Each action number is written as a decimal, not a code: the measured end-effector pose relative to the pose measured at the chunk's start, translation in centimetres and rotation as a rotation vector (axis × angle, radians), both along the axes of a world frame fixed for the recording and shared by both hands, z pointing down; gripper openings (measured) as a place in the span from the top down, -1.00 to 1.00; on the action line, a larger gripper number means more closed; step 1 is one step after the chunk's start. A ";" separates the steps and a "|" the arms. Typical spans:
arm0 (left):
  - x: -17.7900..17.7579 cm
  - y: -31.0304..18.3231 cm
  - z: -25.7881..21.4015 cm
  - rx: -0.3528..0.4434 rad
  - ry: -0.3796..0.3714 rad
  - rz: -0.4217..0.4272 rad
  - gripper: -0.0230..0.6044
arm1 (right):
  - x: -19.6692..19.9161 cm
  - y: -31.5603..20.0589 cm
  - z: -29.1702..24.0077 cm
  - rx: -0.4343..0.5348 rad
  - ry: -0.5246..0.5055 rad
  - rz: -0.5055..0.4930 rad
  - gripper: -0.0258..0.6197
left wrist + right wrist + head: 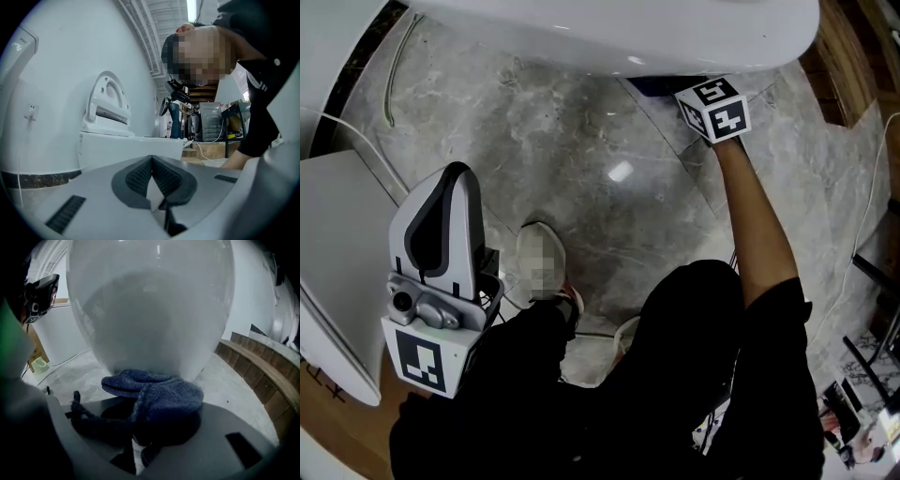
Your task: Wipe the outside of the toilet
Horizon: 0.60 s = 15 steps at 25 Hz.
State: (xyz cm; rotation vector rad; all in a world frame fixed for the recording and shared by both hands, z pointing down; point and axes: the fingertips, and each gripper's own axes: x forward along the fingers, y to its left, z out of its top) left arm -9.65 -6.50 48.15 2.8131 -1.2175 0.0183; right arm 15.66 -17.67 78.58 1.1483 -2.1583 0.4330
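Note:
The white toilet bowl fills the right gripper view, and its rim runs along the top of the head view. My right gripper is shut on a blue knitted cloth, which presses against the bowl's lower front near the floor. From the head camera only that gripper's marker cube shows, tucked under the bowl's right side. My left gripper is shut with nothing in it, held low at the left, away from the bowl.
Grey marble floor lies under the bowl. A second white toilet stands ahead of the left gripper. The person's legs and a shoe sit in the lower middle. A wooden step edges the right.

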 end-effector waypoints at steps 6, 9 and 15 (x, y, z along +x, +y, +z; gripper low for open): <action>-0.4 -0.2 0.1 -0.013 0.021 -0.011 0.89 | -0.1 -0.3 2.6 -0.065 -0.005 0.025 0.60; -0.1 0.0 -0.1 -0.005 0.017 -0.006 0.90 | -0.1 -0.3 2.9 -0.073 -0.001 0.036 0.60; 0.4 0.2 -0.4 0.004 0.026 -0.002 0.89 | 0.9 0.7 1.8 -0.046 -0.034 0.008 0.60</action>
